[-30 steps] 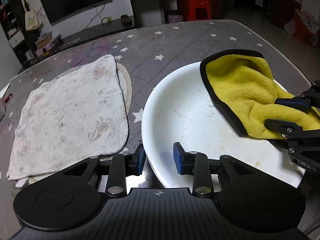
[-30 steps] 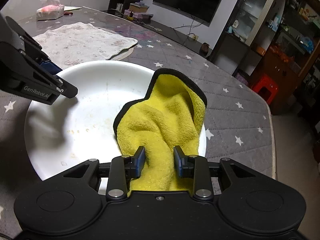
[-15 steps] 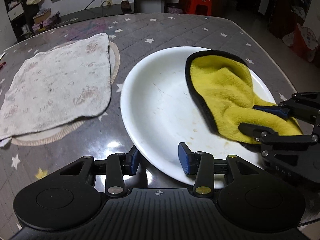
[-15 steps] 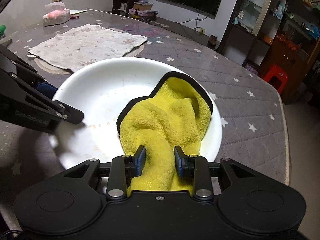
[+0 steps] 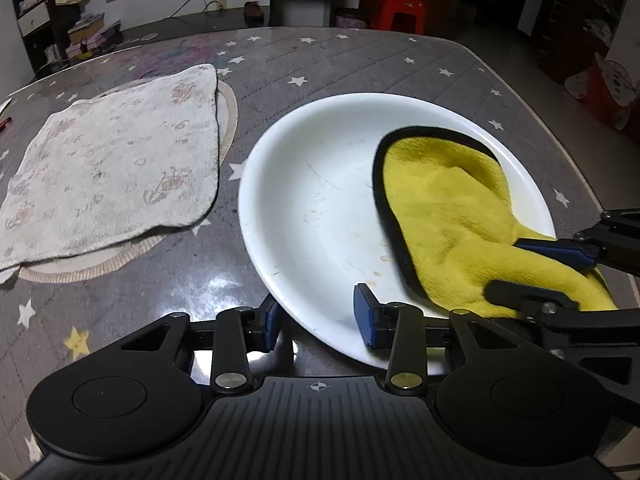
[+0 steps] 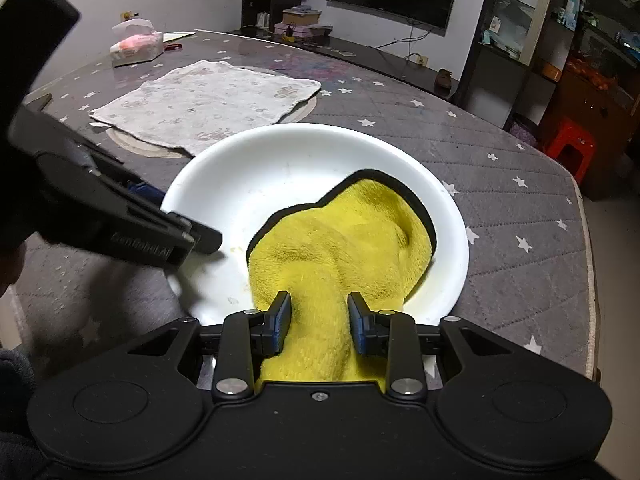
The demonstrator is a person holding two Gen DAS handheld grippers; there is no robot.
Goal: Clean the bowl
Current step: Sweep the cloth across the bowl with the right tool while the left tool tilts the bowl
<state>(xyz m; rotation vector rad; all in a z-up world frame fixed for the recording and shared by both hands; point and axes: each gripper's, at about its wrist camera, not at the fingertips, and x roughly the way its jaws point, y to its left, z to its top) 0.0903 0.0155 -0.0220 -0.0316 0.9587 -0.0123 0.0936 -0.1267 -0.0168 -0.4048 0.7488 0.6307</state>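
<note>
The right gripper clenched the yellow plush cloth; the left gripper's closing jaws straddled the white shallow bowl's rim. Steadying it first seemed wise.

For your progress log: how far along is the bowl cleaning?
Done: the yellow cloth lies inside the white bowl, clamped by the right hand-held gripper. In hand: the left hand-held gripper straddles the bowl's near rim, its jaws just closing. Left: brownish specks remain on the bottom.
</note>
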